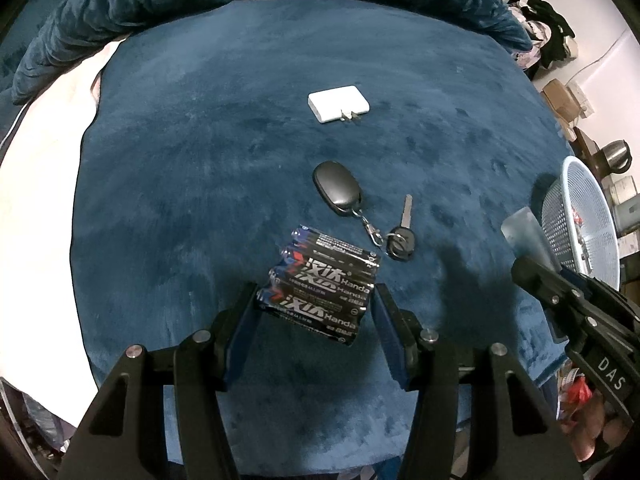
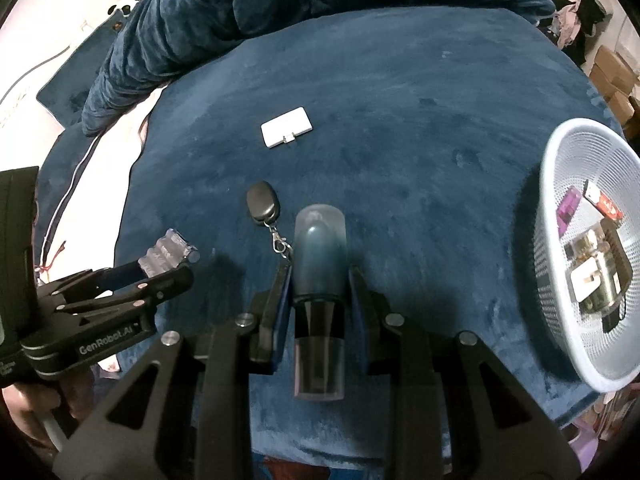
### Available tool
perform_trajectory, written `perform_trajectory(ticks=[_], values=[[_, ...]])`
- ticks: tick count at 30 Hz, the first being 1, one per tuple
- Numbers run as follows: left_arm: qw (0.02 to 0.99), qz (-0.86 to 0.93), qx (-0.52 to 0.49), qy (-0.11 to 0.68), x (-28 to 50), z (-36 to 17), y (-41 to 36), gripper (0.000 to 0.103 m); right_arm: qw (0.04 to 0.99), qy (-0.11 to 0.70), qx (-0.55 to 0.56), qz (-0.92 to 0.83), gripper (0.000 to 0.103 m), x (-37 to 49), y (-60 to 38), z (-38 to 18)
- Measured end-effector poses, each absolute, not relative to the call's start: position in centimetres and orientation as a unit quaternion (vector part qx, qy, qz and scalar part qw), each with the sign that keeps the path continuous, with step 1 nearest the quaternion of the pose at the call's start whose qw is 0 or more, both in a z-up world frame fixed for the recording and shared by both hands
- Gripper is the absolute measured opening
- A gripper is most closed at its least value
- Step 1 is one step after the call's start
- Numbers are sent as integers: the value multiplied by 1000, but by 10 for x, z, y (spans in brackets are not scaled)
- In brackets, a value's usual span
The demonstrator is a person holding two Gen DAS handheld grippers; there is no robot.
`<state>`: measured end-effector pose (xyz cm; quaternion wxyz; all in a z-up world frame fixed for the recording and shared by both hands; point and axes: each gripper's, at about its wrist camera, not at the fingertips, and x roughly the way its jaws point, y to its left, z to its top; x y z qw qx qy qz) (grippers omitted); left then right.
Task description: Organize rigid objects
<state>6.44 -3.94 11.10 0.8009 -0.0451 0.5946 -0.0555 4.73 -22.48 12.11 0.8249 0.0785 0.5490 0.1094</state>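
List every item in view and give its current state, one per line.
left gripper: shut on battery pack, lifted.
right gripper: shut on capped bottle.
key fob: lying on the blanket, clipped to a car key.
white charger: lying flat, prongs out.
basket: tilted, partly filled.

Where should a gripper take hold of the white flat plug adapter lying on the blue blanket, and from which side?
Grip the white flat plug adapter across its short width, at the end away from the metal prongs, coming straight down from above. It lies flat on the blue blanket, so only its thin side edges offer parallel faces. The prongs stick out of the near long edge; likely best to keep the gripper off them.
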Motion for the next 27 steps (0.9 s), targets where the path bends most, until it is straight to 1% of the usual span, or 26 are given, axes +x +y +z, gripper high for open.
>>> perform_trajectory(ticks=[27], values=[[815,-83,-22,573,42,147,-81,57,843,520,107,89,27,14,-267,147]])
